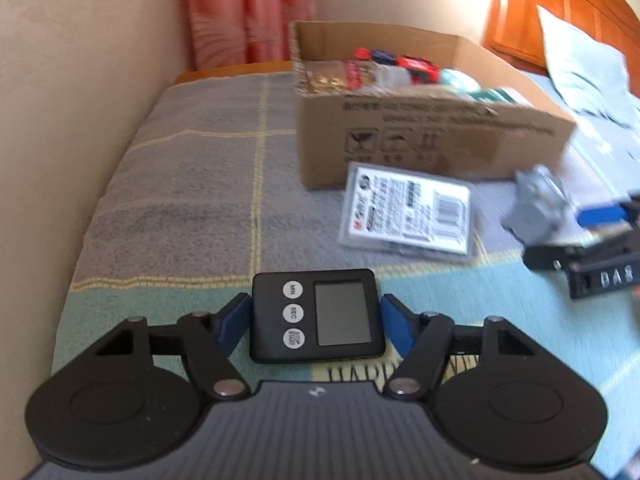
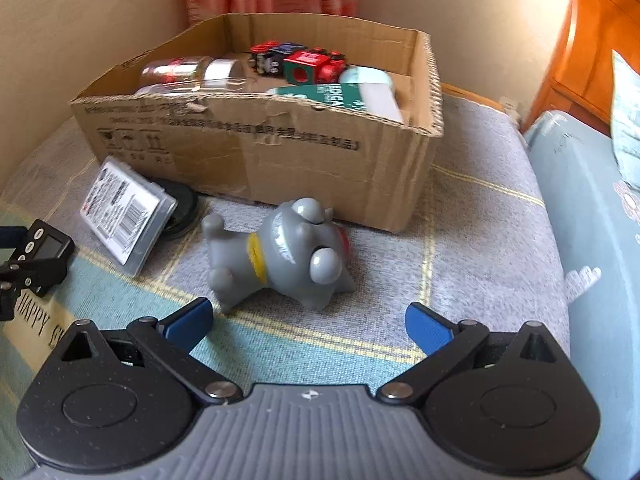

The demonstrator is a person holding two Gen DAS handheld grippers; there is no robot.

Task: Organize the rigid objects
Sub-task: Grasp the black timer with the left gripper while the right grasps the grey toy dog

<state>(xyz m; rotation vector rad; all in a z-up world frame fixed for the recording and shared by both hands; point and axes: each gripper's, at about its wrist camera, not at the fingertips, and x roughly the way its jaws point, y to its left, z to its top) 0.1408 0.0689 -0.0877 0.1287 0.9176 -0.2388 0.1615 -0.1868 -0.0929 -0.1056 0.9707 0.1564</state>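
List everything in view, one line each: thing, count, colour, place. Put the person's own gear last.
cardboard box: one, brown, open, far side of the bed
glass jar: one, clear, lying in the box
toy blocks: several, red and dark, in the box
green-white carton: one, in the box
clear flat case: one, white label, before the box, partly on a black disc
toy animal: one, grey with a yellow collar, on its side ahead of the right gripper
timer: one, black, between the left pads
blanket: one, grey and teal
left gripper: black, blue pads, on the timer's sides
right gripper: black, blue pads, open
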